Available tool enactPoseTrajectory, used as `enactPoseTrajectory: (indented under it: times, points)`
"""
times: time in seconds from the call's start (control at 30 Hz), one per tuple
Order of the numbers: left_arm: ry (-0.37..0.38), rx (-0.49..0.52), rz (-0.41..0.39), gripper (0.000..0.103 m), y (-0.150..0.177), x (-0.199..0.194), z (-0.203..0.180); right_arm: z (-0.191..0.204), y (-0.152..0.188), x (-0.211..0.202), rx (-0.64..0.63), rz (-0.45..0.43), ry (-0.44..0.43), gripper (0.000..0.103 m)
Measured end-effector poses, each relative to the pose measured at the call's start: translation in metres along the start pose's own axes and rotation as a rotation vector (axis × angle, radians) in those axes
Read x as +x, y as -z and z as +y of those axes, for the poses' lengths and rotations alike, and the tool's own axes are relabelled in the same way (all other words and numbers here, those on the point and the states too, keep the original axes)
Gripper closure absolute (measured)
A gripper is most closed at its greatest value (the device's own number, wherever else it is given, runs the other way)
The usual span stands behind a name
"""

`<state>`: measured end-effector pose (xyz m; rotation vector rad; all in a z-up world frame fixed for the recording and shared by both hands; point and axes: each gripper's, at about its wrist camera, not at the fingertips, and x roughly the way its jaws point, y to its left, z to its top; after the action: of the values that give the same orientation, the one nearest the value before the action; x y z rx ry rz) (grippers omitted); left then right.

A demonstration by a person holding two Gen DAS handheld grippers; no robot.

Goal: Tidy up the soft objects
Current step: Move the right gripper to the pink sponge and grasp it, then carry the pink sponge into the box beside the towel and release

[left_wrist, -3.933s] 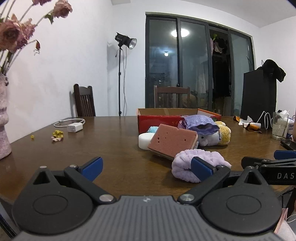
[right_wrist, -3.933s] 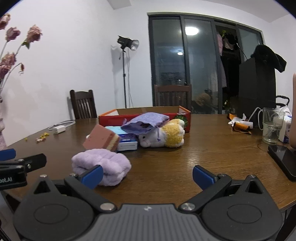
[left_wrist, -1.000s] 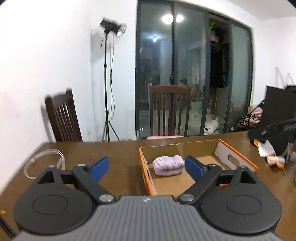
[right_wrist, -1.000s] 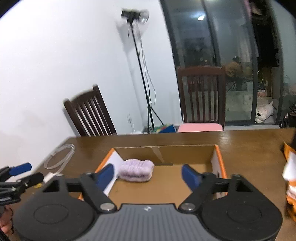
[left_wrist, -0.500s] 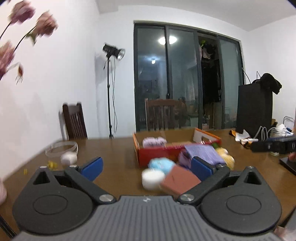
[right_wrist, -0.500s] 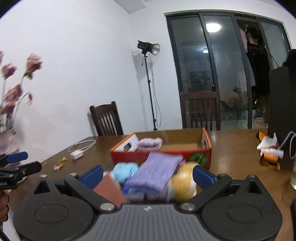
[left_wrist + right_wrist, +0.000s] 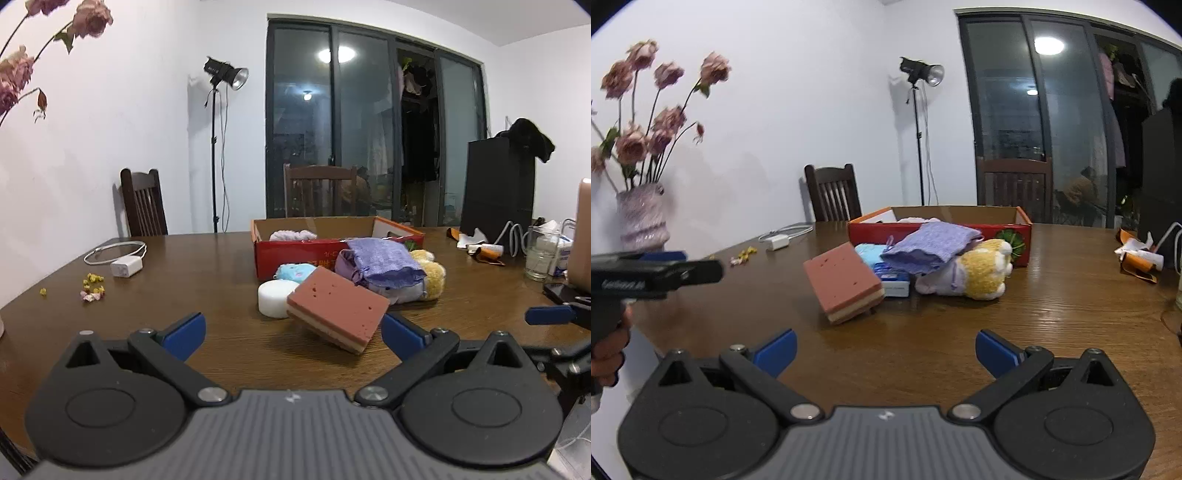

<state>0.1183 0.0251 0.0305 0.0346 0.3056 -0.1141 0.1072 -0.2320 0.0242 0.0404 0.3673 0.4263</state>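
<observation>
My left gripper [image 7: 293,334] is open and empty, low over the near table. A tilted pink sponge [image 7: 336,312] lies just beyond its fingertips, with a white round puff [image 7: 273,297] and a light-blue plush [image 7: 295,271] behind it. A purple cloth [image 7: 380,258] drapes over a yellow-and-white plush toy [image 7: 424,280]. The red cardboard box [image 7: 332,247] holds a lilac fluffy band [image 7: 291,234]. My right gripper [image 7: 885,350] is also open and empty, short of the sponge [image 7: 846,282], the cloth [image 7: 934,243], the plush toy [image 7: 971,277] and the box [image 7: 1021,229].
A white charger with cable [image 7: 127,266] and dried petals [image 7: 92,288] lie at the left. A glass [image 7: 537,258], a phone [image 7: 557,291] and wrappers [image 7: 480,251] are at the right. A flower vase [image 7: 642,221] stands far left. Chairs line the table's far side.
Both grippers have pulled back and down from over the box to the near side of the table. The lilac band stays in the box.
</observation>
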Motion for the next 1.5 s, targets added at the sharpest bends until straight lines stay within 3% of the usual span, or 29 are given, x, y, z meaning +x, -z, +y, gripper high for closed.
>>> enactPoseTrajectory:
  times: [0.17, 0.33, 0.43, 0.53, 0.6, 0.7, 0.73, 0.8, 0.9, 1.03, 1.2, 1.4, 1.47, 1.5]
  points:
    - [-0.040, -0.035, 0.057, 0.000, 0.000, 0.034, 0.009, 0.008, 0.001, 0.015, -0.005, -0.005, -0.001, 0.000]
    - [0.001, -0.067, 0.065, 0.000, -0.013, 0.075, 0.023, 0.002, -0.010, 0.049, 0.069, 0.050, -0.008, 0.000]
    - [0.041, -0.104, 0.120, 0.000, -0.022, 0.111, 0.028, -0.002, -0.018, 0.078, 0.133, 0.097, -0.036, 0.000]
    - [0.135, -0.194, 0.182, 0.007, -0.029, 0.144, 0.034, -0.003, -0.027, 0.109, 0.204, 0.120, -0.075, 0.002]
    - [0.181, -0.242, 0.205, 0.022, -0.032, 0.160, 0.038, -0.003, -0.032, 0.129, 0.256, 0.153, -0.078, 0.005]
    - [0.241, -0.263, 0.236, 0.044, -0.031, 0.177, 0.042, -0.004, -0.037, 0.151, 0.308, 0.166, -0.070, 0.023]
    - [0.269, -0.288, 0.240, 0.045, -0.029, 0.180, 0.044, -0.006, -0.038, 0.158, 0.333, 0.164, -0.072, 0.026]
    - [0.306, -0.324, 0.243, 0.058, -0.026, 0.181, 0.047, -0.009, -0.038, 0.168, 0.382, 0.171, -0.086, 0.035]
    - [0.308, -0.348, 0.242, 0.061, -0.023, 0.176, 0.048, -0.012, -0.036, 0.177, 0.427, 0.190, -0.138, 0.046]
    - [0.311, -0.385, 0.248, 0.062, -0.027, 0.159, 0.047, -0.009, -0.037, 0.172, 0.419, 0.175, -0.162, 0.046]
    - [0.346, -0.457, 0.278, 0.061, -0.025, 0.129, 0.034, -0.011, -0.048, 0.134, 0.373, 0.140, -0.201, 0.046]
    - [0.398, -0.486, 0.374, 0.061, -0.006, 0.100, -0.001, -0.034, -0.040, 0.095, 0.364, 0.207, -0.190, 0.045]
    - [0.420, -0.482, 0.392, 0.054, -0.001, 0.096, -0.009, -0.045, -0.033, 0.085, 0.384, 0.199, -0.146, 0.044]
    - [0.393, -0.466, 0.395, 0.053, 0.001, 0.094, -0.012, -0.048, -0.029, 0.080, 0.382, 0.198, -0.108, 0.039]
